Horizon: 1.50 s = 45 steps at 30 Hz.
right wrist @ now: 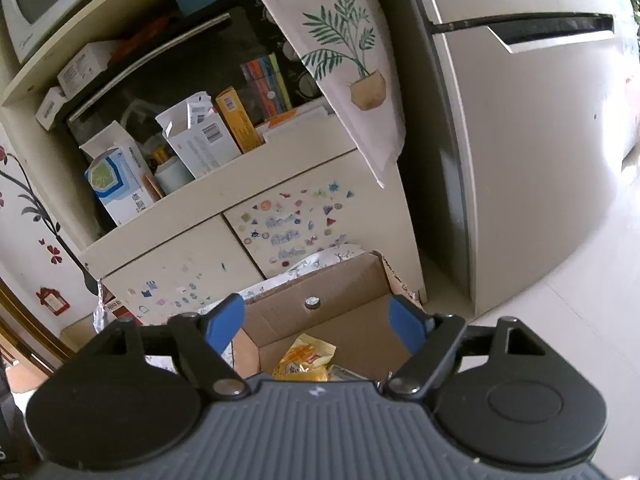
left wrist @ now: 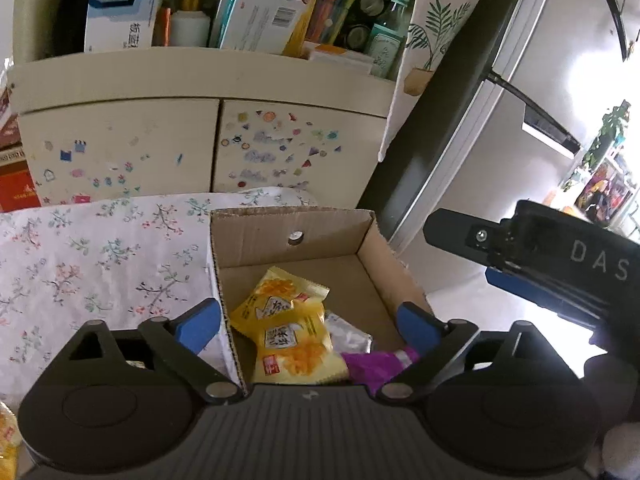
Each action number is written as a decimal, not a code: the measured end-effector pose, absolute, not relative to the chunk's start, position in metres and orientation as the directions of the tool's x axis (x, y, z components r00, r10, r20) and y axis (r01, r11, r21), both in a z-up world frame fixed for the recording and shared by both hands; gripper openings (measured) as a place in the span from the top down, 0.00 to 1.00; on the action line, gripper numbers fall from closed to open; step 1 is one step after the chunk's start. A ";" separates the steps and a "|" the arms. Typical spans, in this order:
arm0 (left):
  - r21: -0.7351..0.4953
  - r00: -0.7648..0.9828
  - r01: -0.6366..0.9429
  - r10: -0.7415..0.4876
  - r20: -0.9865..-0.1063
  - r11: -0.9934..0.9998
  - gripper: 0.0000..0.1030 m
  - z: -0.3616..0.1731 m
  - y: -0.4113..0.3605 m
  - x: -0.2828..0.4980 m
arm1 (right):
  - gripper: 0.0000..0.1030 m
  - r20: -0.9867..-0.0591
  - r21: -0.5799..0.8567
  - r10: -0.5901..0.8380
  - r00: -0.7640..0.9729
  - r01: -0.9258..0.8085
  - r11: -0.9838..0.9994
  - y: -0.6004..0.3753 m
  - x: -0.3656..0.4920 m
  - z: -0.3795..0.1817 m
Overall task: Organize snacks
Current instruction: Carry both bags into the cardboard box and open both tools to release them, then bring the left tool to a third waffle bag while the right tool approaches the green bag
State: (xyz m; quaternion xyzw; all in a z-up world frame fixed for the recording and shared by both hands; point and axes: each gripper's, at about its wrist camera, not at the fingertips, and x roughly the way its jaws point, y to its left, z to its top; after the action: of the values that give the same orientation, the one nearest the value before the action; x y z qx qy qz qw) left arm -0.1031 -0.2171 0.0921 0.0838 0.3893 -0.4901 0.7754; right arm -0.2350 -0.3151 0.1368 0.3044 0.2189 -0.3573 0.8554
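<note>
Floral cloth (left wrist: 100,248) under cardboard box (left wrist: 288,224): 2 yellow snack packs (left wrist: 296,344), 1 purple (left wrist: 376,364); both grippers' jaws spread, empty.

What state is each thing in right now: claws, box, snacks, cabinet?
left claw: open, nothing gripped, above box
right claw: open, nothing gripped
cardboard box: open-topped, on floral cloth
yellow snack packets: two, overlapping in box
purple wrapper: in box
cabinet doors: shut
fridge: shut

My right tongs (right wrist: 316,326) gape empty above the box (right wrist: 352,312), where a yellow packet (right wrist: 306,356) lies beside a silver one (right wrist: 346,372).
</note>
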 end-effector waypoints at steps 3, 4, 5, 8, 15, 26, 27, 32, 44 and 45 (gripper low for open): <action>-0.221 0.237 0.830 -0.683 -0.691 0.512 0.04 0.094 -0.215 -0.104 | 0.22 -0.597 0.369 -0.468 0.652 0.741 0.561 -0.315 -0.233 0.135; -0.211 0.245 0.829 -0.676 -0.695 0.517 0.04 0.094 -0.215 -0.104 | 0.22 -0.600 0.365 -0.468 0.649 0.742 0.562 -0.315 -0.232 0.135; -0.203 0.251 0.828 -0.671 -0.698 0.522 0.04 0.094 -0.214 -0.103 | 0.22 -0.601 0.362 -0.467 0.649 0.742 0.565 -0.314 -0.232 0.135; -0.178 0.270 0.828 -0.656 -0.705 0.532 0.04 0.093 -0.211 -0.101 | 0.22 -0.601 0.364 -0.459 0.654 0.735 0.572 -0.314 -0.230 0.134; -0.182 0.297 0.801 -0.643 -0.706 0.570 0.04 0.100 -0.193 -0.085 | 0.22 -0.605 0.363 -0.437 0.665 0.720 0.592 -0.310 -0.223 0.132; -0.186 0.420 0.687 -0.593 -0.687 0.702 0.02 0.125 -0.134 -0.034 | 0.20 -0.598 0.348 -0.379 0.706 0.655 0.670 -0.291 -0.204 0.130; -0.183 0.427 0.681 -0.588 -0.687 0.709 0.02 0.126 -0.131 -0.032 | 0.20 -0.599 0.347 -0.375 0.708 0.651 0.675 -0.290 -0.202 0.130; -0.187 0.444 0.660 -0.579 -0.683 0.728 0.01 0.132 -0.115 -0.023 | 0.20 -0.600 0.335 -0.364 0.713 0.637 0.694 -0.284 -0.197 0.127; -0.159 0.514 0.582 -0.511 -0.689 0.798 0.00 0.137 -0.056 -0.002 | 0.20 -0.598 0.327 -0.242 0.764 0.508 0.797 -0.252 -0.177 0.120; -0.155 0.516 0.571 -0.499 -0.696 0.806 0.00 0.135 -0.050 0.001 | 0.20 -0.600 0.326 -0.223 0.768 0.490 0.808 -0.247 -0.175 0.119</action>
State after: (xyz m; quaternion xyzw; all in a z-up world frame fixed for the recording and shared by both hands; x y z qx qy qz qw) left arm 0.0012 -0.0499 0.1346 0.0469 0.3838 -0.3077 0.8694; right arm -0.1745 -0.2472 0.1186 0.2396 0.2784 -0.1962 0.9092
